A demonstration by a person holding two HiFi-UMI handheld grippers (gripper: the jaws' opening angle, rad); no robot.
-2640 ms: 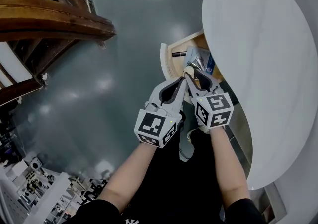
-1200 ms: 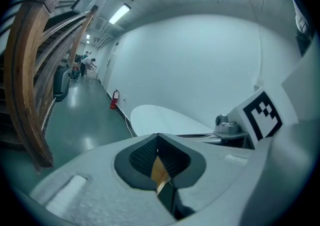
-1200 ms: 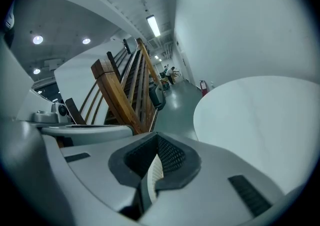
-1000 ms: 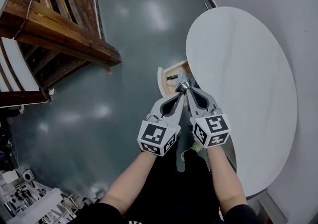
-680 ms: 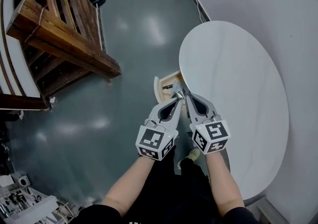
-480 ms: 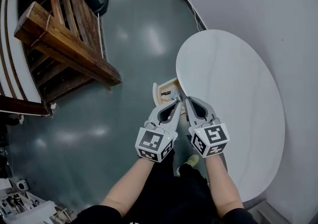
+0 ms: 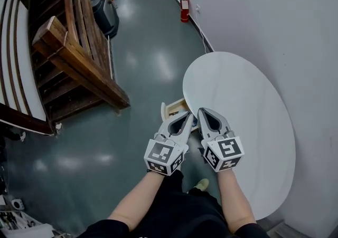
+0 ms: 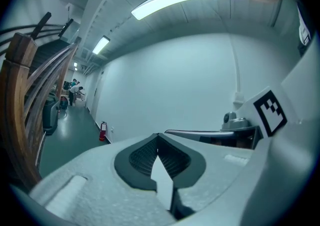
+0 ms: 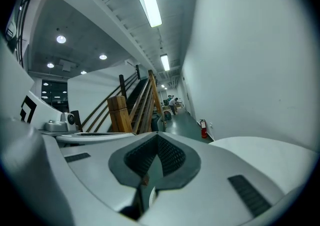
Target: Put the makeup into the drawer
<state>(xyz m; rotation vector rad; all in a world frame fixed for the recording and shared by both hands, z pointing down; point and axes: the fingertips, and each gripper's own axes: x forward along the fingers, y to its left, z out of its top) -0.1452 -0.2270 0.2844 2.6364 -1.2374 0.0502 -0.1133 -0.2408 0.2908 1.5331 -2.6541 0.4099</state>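
Left gripper (image 8: 158, 137): lower centre, jaw tips together, empty.
Wooden staircase (image 8: 22, 120): left edge.
Fire extinguisher (image 8: 102, 131): lower left, by wall.

Head view looks steeply down; gripper views (near level) share the staircase (image 8: 17, 109).

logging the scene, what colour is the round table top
White, faintly veined; the table shows best in the head view.
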